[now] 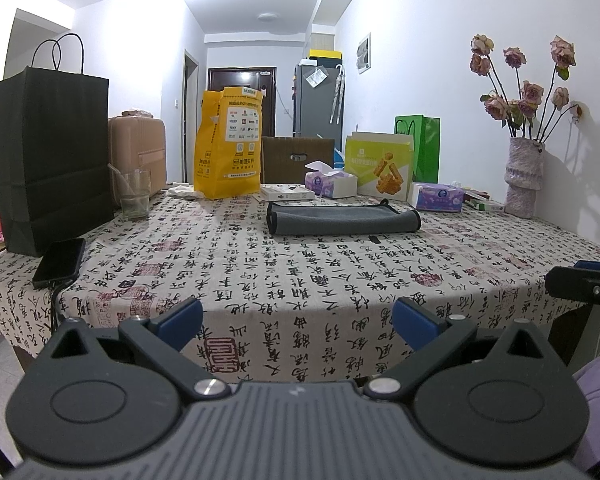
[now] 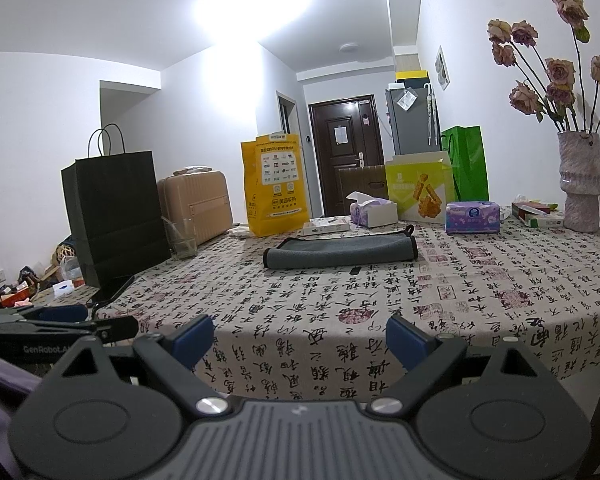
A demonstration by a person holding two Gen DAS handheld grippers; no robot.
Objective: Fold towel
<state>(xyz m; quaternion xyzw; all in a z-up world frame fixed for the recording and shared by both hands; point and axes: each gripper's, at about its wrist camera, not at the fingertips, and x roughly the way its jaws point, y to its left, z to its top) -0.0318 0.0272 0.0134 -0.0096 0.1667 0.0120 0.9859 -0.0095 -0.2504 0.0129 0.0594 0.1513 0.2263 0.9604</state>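
Observation:
A grey towel (image 1: 342, 220) lies folded into a long flat strip near the far side of the table, with a black hanging loop at its far right corner; it also shows in the right wrist view (image 2: 340, 254). My left gripper (image 1: 298, 324) is open and empty, held off the table's near edge, well short of the towel. My right gripper (image 2: 300, 338) is open and empty too, also at the near edge. Each gripper shows at the edge of the other's view: the right gripper (image 1: 584, 286), the left gripper (image 2: 60, 326).
The table wears a calligraphy-print cloth (image 1: 300, 280). On it: a black paper bag (image 1: 52, 152), a phone (image 1: 60, 262), a glass (image 1: 134, 194), a yellow bag (image 1: 228, 144), tissue packs (image 1: 436, 197), a snack box (image 1: 378, 168), a green bag (image 1: 420, 144), a vase of dried roses (image 1: 524, 176).

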